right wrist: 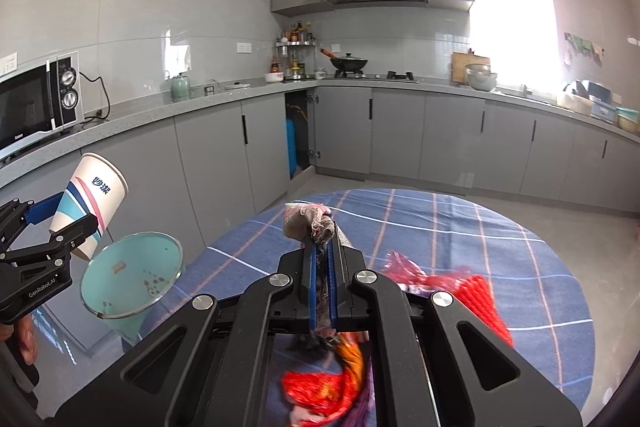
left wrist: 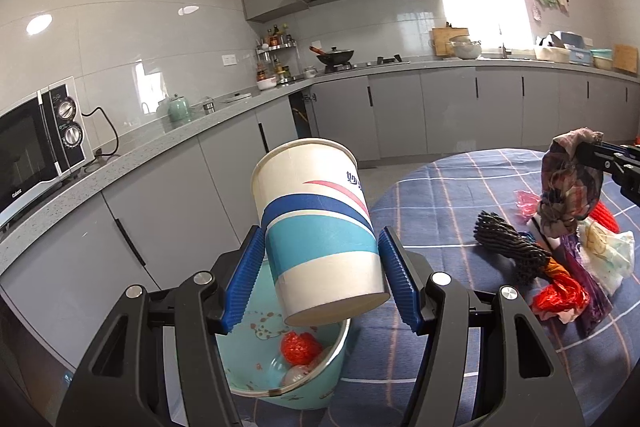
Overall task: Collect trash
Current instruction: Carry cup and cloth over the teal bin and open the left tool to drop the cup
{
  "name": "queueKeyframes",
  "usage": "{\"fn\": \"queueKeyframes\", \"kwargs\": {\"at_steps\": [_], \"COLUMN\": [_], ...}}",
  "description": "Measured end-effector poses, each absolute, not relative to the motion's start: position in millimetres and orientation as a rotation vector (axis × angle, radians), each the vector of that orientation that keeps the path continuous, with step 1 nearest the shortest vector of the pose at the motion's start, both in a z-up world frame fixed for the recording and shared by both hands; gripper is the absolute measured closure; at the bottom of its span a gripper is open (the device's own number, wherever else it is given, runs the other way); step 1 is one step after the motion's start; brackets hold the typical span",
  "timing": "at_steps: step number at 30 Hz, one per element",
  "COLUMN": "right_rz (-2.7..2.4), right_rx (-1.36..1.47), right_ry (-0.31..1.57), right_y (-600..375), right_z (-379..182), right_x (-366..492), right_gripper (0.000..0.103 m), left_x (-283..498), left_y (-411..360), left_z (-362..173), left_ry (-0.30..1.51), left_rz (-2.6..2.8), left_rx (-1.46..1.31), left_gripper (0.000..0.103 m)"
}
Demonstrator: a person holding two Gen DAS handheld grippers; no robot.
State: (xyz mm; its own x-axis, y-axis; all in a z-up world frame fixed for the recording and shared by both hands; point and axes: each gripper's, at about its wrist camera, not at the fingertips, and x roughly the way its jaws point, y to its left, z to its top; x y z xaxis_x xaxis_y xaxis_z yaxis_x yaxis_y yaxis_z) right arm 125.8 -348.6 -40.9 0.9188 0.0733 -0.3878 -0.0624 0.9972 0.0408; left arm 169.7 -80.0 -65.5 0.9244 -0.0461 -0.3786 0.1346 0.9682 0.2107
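Note:
My left gripper (left wrist: 322, 251) is shut on a white paper cup (left wrist: 320, 223) with blue and teal bands, tilted, held above a teal bin (left wrist: 320, 387). The bin holds a red wad (left wrist: 300, 347) and other scraps. The cup (right wrist: 94, 199), the left gripper (right wrist: 60, 223) and the bin (right wrist: 132, 275) also show at the left of the right wrist view. My right gripper (right wrist: 322, 255) is shut on a crumpled greyish-purple bag (right wrist: 308, 221), lifted above the table. That bag (left wrist: 570, 183) hangs over a trash pile (left wrist: 560, 267).
A round table with a blue plaid cloth (right wrist: 440, 227) carries red, orange and purple wrappers (right wrist: 332, 387), a red mesh piece (right wrist: 484, 303) and a black foam net (left wrist: 508, 247). Grey counters with a microwave (left wrist: 36, 151) stand to the left and behind.

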Motion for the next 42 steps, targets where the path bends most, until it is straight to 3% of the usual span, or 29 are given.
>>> {"fn": "queueKeyframes", "kwargs": {"at_steps": [42], "right_rz": [0.307], "right_rx": [-0.032], "right_ry": [0.410], "right_y": [-211.3], "right_z": [-43.7], "right_x": [185.0], "right_gripper": [0.098], "left_x": [187.9], "left_y": [24.5], "left_z": [-64.0], "left_ry": [0.390], "left_rz": [0.103], "left_rx": [0.173], "left_gripper": [0.044]}}
